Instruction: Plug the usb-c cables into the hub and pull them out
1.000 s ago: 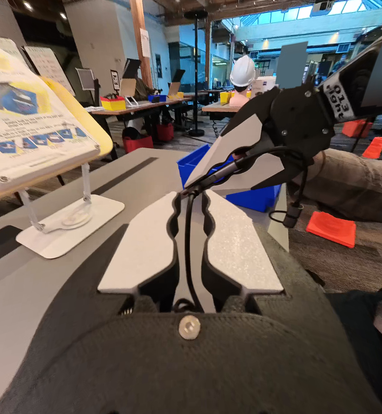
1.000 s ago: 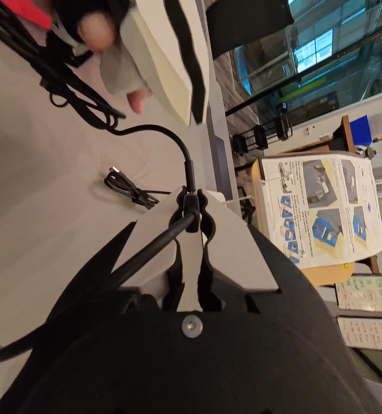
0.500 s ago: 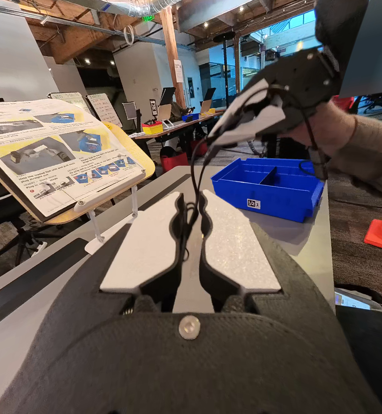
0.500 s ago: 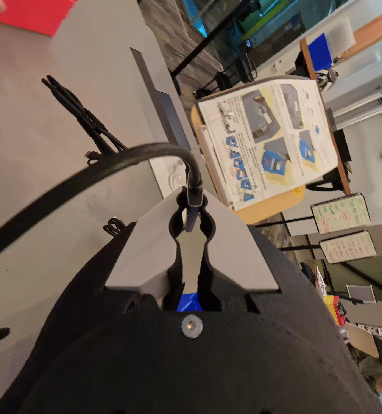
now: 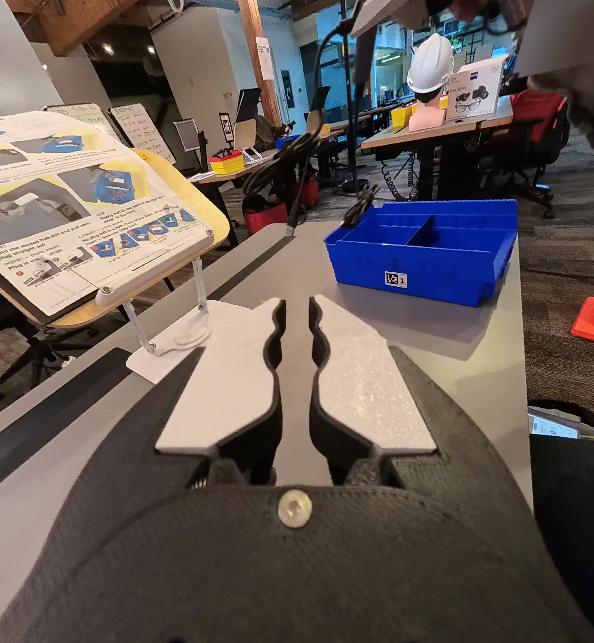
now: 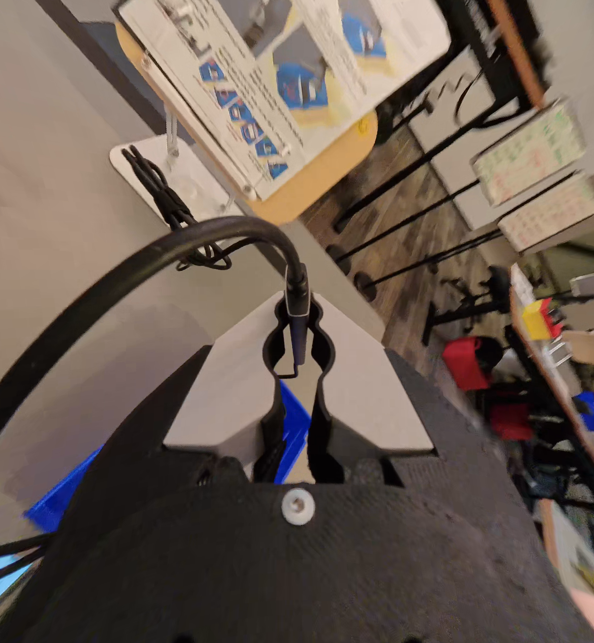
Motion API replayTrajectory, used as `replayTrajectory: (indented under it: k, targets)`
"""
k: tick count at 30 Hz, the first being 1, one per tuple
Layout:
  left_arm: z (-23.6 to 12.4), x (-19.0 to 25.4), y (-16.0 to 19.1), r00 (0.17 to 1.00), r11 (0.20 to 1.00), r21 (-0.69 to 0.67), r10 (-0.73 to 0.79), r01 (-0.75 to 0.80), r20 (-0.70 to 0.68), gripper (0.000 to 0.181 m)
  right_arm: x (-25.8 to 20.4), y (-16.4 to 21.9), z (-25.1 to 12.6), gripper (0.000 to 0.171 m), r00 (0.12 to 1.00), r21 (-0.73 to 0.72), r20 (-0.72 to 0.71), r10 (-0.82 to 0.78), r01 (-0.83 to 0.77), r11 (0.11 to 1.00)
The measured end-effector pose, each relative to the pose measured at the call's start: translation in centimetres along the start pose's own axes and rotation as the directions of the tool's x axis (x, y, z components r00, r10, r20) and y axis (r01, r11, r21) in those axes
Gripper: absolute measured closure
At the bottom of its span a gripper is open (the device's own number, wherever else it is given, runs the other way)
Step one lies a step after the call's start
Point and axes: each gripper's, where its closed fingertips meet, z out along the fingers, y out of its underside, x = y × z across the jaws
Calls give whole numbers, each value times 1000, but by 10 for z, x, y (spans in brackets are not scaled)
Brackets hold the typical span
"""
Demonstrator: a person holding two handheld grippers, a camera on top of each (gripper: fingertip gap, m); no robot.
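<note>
Left wrist view: the left gripper [image 5: 296,306] has its fingers narrowly parted and empty above the counter [image 5: 427,334]. A black cable [image 5: 290,153] dangles beyond, over the blue bin [image 5: 424,257].

Right wrist view: the right gripper [image 6: 297,302] has its fingers clamped on the cable plug [image 6: 297,306]; the cable [image 6: 149,257] arcs left.

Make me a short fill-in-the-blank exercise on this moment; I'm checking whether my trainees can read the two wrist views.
1. The right gripper is shut on the plug of a ____ cable.
2. The left gripper holds ____ between its fingers.
3. The divided bin on the table is ____ in colour.
4. The hanging cable's bundled end dangles over the bin's ____ corner in the left wrist view.

Missing words: black; nothing; blue; far left
</note>
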Motion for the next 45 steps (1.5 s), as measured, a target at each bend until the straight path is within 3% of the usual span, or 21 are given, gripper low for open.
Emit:
replayTrajectory:
  k: [7,12,21,26,30,36,41,45]
  targets:
    - [5,6,11,1000,999,-37,-8,7,-24,169,17,74,15,164,958,-195,169,230,-196,961]
    - [8,10,18,999,998,-58,-13,11,-37,169,18,126,44,164,939,-331,174,296,-227,916]
    - [9,9,27,999,997,-78,-22,19,-39,169,-1,177,74,164,892,-437,248,378,-246,865]
    - [10,9,32,999,996,-90,-21,18,-39,169,5,159,68,164,878,-349,274,394,-290,891]
    - [12,8,37,999,995,-98,-31,27,-40,169,27,115,42,164,885,-204,283,370,-322,925]
    - [14,12,42,998,994,-109,-33,28,-48,169,77,75,8,164,927,-78,181,328,-319,945]
    - [13,13,41,998,994,-105,-32,26,-51,169,81,78,8,164,924,-57,168,343,-338,939]
    - [12,14,41,998,994,-108,-26,21,-53,169,58,105,27,164,891,-95,213,401,-390,916]
